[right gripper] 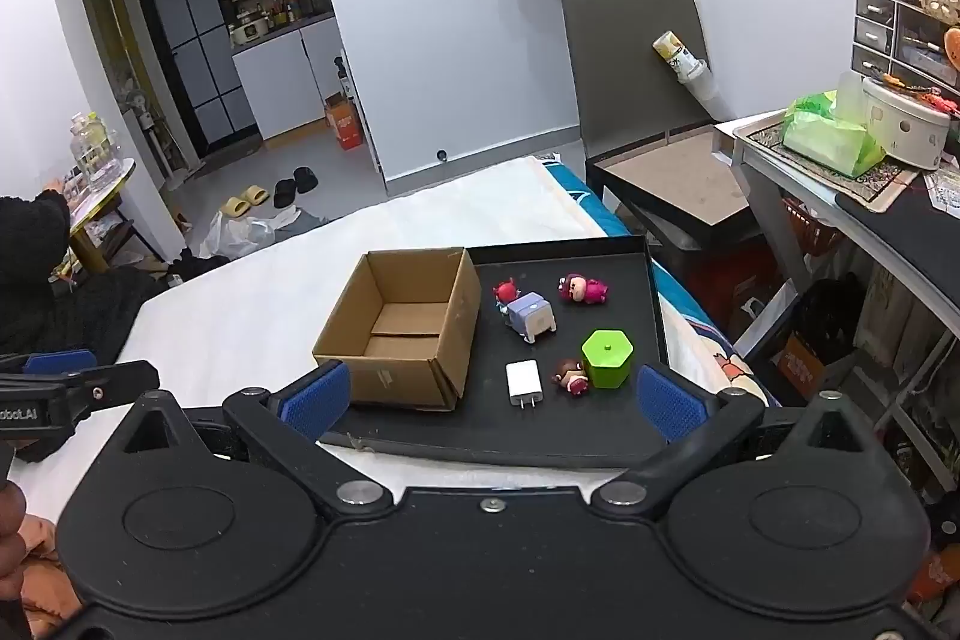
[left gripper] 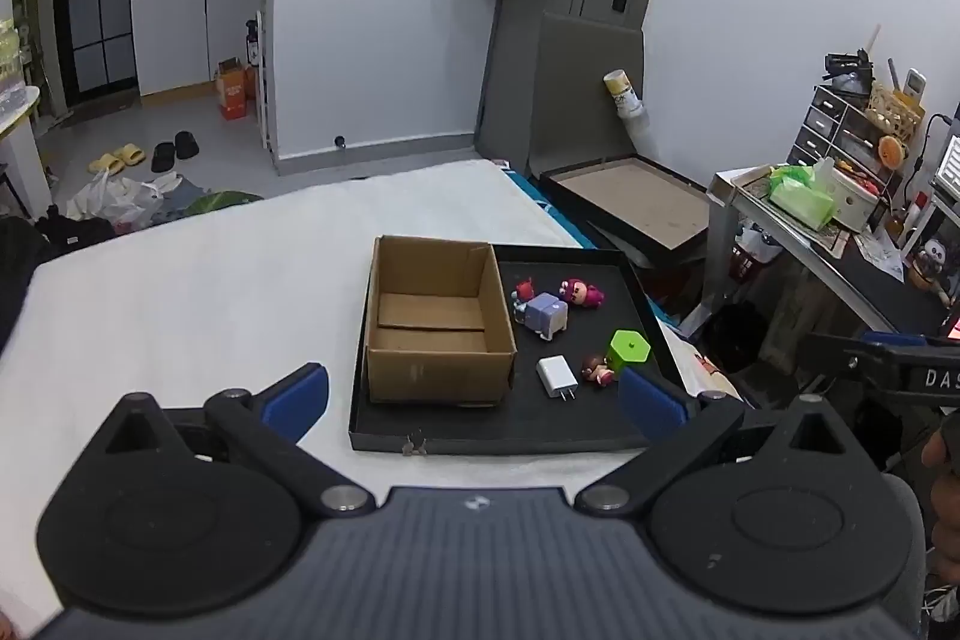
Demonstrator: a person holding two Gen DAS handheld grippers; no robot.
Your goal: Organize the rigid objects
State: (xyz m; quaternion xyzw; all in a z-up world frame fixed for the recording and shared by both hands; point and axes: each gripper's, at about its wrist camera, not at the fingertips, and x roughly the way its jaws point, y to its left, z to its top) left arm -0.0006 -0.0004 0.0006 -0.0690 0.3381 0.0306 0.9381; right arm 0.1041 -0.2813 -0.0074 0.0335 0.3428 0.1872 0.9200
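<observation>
**K:** On the white bedsheet (right gripper: 252, 304), far left, nothing is sitting. Next over, the cardboard box (right gripper: 399, 334) is standing open-topped on the left part of the black tray (right gripper: 651, 292), and its inside is showing only bare bottom flaps. So sorting is looking unstarted, by my read.

**M:** Agreed. Everything loose is lying on the tray right of the box?

**K:** Yes. Going rightward: a red figurine (right gripper: 505, 291) touching a lavender block toy (right gripper: 531, 316), which is tipped on its side; nearer us a white charger (right gripper: 524, 381) lying flat, prongs pointing our way; then a small doll (right gripper: 570, 375) lying just beside a green hexagonal container (right gripper: 606, 358); a pink doll (right gripper: 583, 290) is lying toward the far right. Six pieces are waiting.

**M:** Grippers?

**K:** Left gripper (left gripper: 474, 397) is hanging spread wide, holding nothing, short of the tray's near edge. Right gripper (right gripper: 492, 394) is likewise gaping wide and empty, framing the charger and small doll.

**M:** Materials?

**K:** Box is corrugated, matte, square-walled, some scuffing on the front. Tray is thin, dark, low-rimmed. Charger is looking like smooth glossy plastic, boxy. Hex container is flat-faced with a small knob on top, probably the easiest grab. Dolls are rounded and lumpy, likely hard plastic. Gripper pads (left gripper: 300, 397) are blue and textured.
</observation>
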